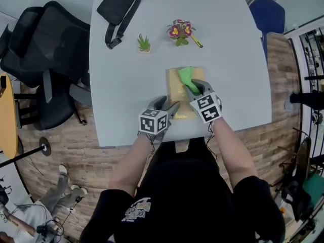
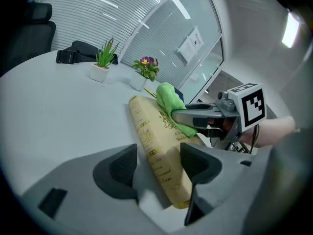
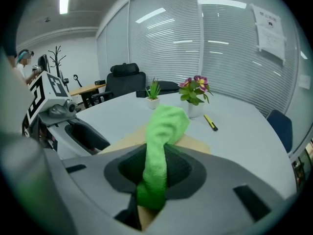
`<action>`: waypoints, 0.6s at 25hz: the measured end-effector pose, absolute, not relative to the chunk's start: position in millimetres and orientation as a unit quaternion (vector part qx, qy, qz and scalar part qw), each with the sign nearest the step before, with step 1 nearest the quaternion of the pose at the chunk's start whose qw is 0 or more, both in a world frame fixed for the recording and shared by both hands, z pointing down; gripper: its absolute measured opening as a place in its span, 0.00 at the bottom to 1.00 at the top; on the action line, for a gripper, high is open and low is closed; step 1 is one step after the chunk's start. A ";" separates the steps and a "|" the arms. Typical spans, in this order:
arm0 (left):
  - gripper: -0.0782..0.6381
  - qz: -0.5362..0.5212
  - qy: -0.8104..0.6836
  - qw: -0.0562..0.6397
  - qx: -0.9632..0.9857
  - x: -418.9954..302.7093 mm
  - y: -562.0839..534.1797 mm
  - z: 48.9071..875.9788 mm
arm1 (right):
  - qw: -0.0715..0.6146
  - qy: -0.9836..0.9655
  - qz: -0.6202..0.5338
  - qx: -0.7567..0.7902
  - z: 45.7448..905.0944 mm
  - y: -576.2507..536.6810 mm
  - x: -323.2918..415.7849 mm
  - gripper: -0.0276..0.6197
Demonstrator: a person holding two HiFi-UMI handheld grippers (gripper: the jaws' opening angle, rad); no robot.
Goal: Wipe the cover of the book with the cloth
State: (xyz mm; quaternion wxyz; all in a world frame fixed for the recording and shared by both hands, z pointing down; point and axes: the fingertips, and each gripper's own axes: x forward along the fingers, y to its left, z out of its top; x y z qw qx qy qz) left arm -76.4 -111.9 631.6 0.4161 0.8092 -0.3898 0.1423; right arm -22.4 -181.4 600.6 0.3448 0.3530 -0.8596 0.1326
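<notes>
Green cloth (image 1: 186,78) is sitting clamped in your right gripper (image 1: 196,91) on the book (image 1: 175,87), near the table's (image 1: 126,85) front edge. Your left gripper (image 1: 169,108) is straddling its near corner, jaws part open. You should be sweeping flat while bracing that corner.

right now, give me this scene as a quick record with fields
surface: grey table
book: tan hardback book, lying on the table
cloth: green cloth, draped on the book's cover
right tongs: shut on the cloth
left tongs: straddle the book's near end, gap showing on one side
beyond book: potted succulent, potted flowers, yellow pen, black bag
</notes>
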 end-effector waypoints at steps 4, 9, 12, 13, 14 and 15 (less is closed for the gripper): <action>0.49 0.142 -0.390 0.416 0.809 -76.4 -112.1 632.0 | 0.336 -0.847 0.144 0.387 602.4 -191.0 5.3 0.19; 0.49 0.142 -0.391 0.415 0.809 -76.4 -112.2 632.2 | 0.326 -0.830 0.161 0.424 602.8 -197.0 33.7 0.19; 0.49 0.143 -0.392 0.414 0.809 -76.3 -111.6 631.6 | 0.318 -0.817 0.176 0.447 603.2 -199.0 51.6 0.19; 0.49 0.143 -0.392 0.413 0.809 -76.2 -111.5 631.5 | 0.316 -0.813 0.182 0.453 603.7 -199.5 56.7 0.19; 0.49 0.143 -0.393 0.413 0.809 -76.0 -111.6 631.5 | 0.316 -0.809 0.188 0.459 604.2 -200.1 61.3 0.19; 0.49 0.143 -0.393 0.412 0.809 -76.0 -111.8 631.6 | 0.317 -0.805 0.192 0.463 604.7 -200.8 65.2 0.19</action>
